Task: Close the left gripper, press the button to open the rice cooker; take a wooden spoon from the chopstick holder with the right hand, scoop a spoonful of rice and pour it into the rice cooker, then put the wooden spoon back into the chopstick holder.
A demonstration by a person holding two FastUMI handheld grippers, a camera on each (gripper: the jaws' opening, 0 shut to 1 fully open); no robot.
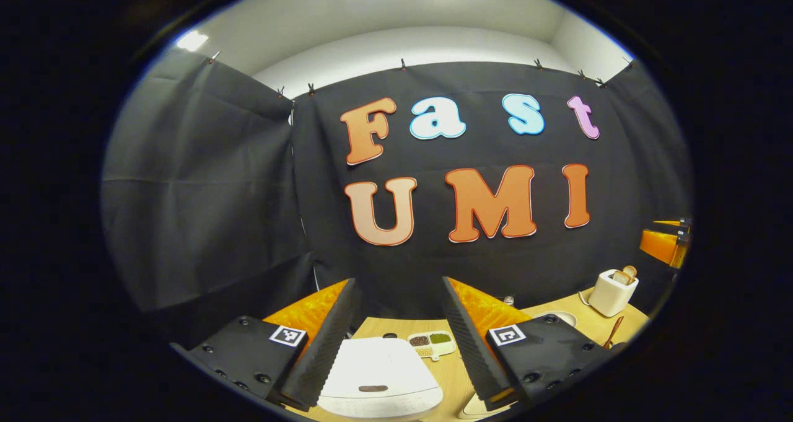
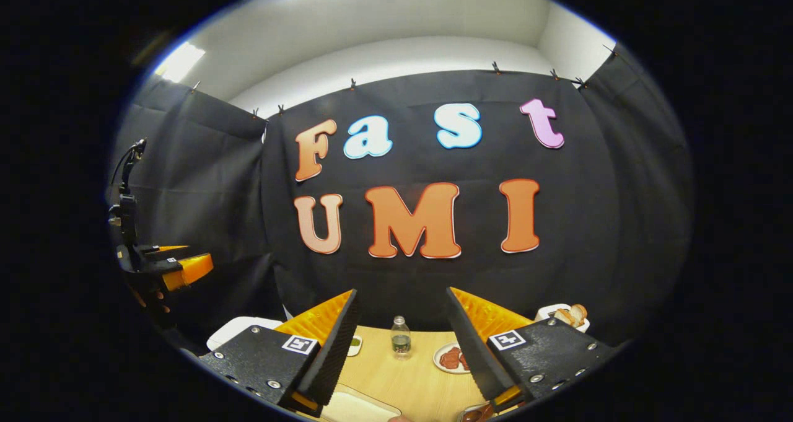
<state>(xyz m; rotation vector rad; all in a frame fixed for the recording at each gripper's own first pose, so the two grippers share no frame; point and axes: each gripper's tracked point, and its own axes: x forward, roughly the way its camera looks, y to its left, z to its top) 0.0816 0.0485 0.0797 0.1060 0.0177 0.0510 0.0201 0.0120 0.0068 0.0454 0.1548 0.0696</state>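
Left gripper view: we see the left gripper (image 1: 396,335) spread wide, holding nothing, above the white rice cooker (image 1: 379,375), whose lid is down.
Table: we find a pale wooden table (image 1: 449,378); beyond the cooker lies a small divided dish of grains (image 1: 432,344).
Far right: a white toaster (image 1: 612,292) with bread; nearer, a wooden spoon (image 1: 613,332) stands up.
Right gripper view: our right gripper (image 2: 399,341) gapes wide, empty, with a small bottle (image 2: 400,335) and a plate of food (image 2: 451,357) beyond.
Room: black cloth wall (image 2: 619,211), white ceiling (image 2: 384,19).

no readable text or numbers, square coded markers on each claw carry no words
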